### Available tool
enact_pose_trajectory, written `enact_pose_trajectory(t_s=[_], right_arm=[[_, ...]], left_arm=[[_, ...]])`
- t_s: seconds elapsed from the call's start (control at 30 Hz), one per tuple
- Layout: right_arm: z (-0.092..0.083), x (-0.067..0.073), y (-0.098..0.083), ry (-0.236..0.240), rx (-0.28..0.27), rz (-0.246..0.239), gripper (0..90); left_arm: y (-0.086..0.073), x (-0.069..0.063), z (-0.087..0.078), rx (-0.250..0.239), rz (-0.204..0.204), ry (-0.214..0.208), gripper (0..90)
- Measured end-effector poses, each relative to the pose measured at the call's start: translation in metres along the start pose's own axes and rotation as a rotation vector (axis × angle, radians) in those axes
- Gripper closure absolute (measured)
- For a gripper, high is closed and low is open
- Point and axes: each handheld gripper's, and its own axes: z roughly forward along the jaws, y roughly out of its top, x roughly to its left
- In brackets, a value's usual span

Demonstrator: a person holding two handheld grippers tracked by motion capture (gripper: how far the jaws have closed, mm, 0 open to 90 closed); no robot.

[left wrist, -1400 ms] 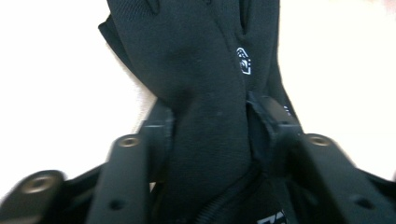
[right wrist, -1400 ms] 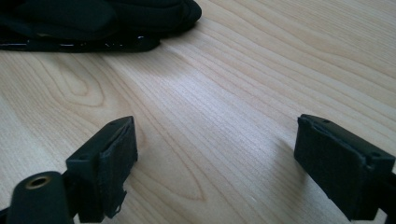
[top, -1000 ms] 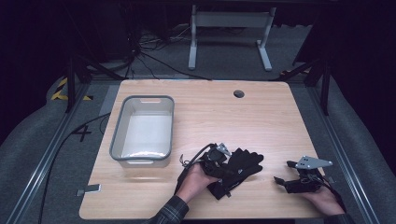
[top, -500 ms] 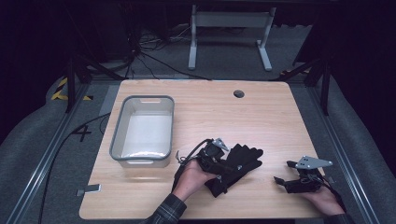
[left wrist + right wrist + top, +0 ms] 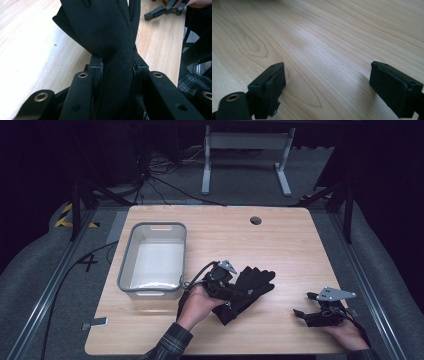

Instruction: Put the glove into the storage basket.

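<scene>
Flanking held glove (image 5: 250, 287), tub (image 5: 152, 261), right gripper (image 5: 307, 307)

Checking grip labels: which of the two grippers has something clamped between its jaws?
The left gripper, its jaws pinching a black fabric glove. The right gripper rests apart on the light wooden table, jaws wide with nothing between them.

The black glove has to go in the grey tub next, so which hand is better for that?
Probably the left. Its tongs are already shut on the black glove, right beside the grey tub. The right tongs sit open and empty, far off by the table's other edge.
</scene>
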Motion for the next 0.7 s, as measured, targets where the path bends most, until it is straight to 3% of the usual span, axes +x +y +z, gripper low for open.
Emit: enact_pose_trajectory(t_s=[0.57, 0.7], right_arm=[[0.000, 0.000, 0.000, -0.004, 0.001, -0.001, 13.6], [0.001, 0.000, 0.000, -0.015, 0.010, 0.010, 7.3]], left_arm=[[0.005, 0.016, -0.039, -0.019, -0.028, 0.067, 69.7], [0.006, 0.023, -0.048, -0.026, -0.036, 0.084, 69.6]])
